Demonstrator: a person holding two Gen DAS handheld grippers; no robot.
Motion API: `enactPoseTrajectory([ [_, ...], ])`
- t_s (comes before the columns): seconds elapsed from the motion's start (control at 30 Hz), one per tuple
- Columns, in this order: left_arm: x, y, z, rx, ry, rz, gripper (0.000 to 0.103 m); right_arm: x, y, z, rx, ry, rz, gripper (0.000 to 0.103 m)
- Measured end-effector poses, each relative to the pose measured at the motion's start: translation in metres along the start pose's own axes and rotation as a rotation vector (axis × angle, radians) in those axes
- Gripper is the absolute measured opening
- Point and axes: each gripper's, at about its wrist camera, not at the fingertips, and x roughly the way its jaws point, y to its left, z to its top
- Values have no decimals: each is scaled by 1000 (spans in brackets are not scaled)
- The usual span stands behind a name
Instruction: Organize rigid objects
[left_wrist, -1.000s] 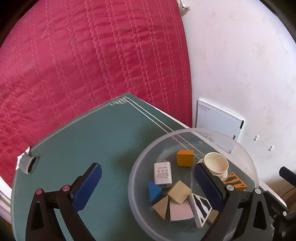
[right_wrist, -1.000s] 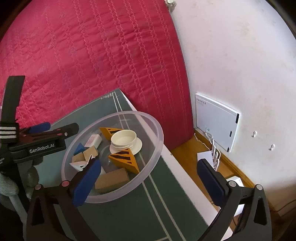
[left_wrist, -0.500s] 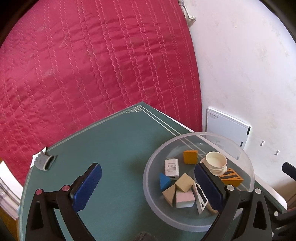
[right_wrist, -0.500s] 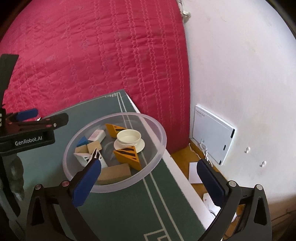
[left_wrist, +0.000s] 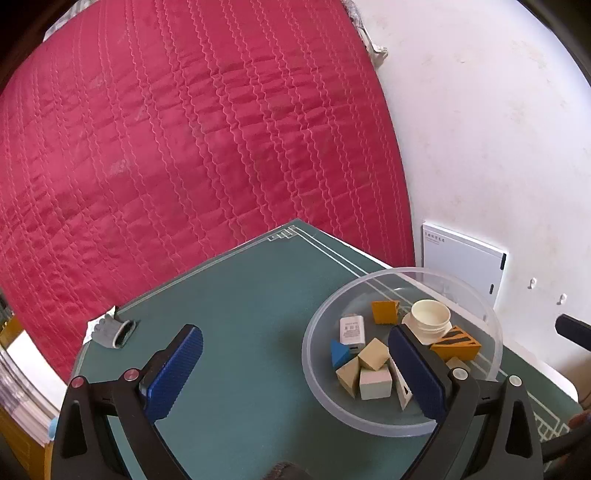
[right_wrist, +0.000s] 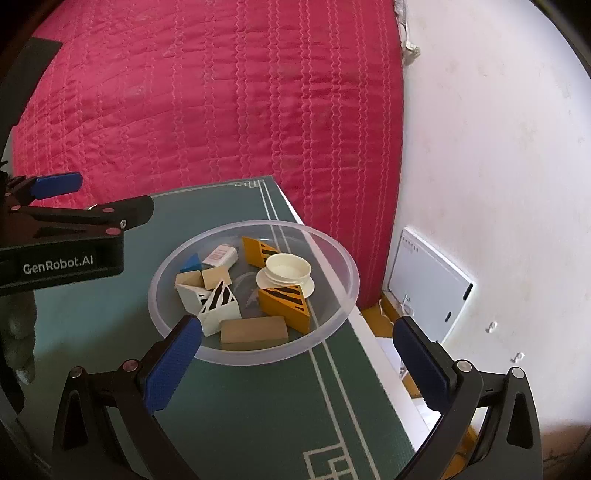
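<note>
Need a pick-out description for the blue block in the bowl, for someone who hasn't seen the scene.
On the green mat sits a clear plastic bowl of blocks. The blue block lies at the bowl's side nearest the left gripper, beside a white charger. It is the only blue piece, a small wedge.

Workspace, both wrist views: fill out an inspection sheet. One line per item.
Surface: green mat with pale border lines, covering the table top.
Job's things: clear bowl near the mat's right edge holds wooden blocks, two orange striped wedges, a blue wedge, a white cup on its saucer and a small white charger.
Clutter: grey glove-like item at the mat's left edge.
Grippers: left gripper open, empty; right gripper open, empty; both hover short of the bowl.
Cables: white cord below the wall panel.
Surroundings: red quilted cover, white wall, white wall panel.
</note>
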Motion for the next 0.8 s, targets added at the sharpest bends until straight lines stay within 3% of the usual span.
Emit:
enactPoseTrajectory([
  [0.8,-6,-4,-9,13,11,21,102,-3,6,0,-26,-3,-4,103],
])
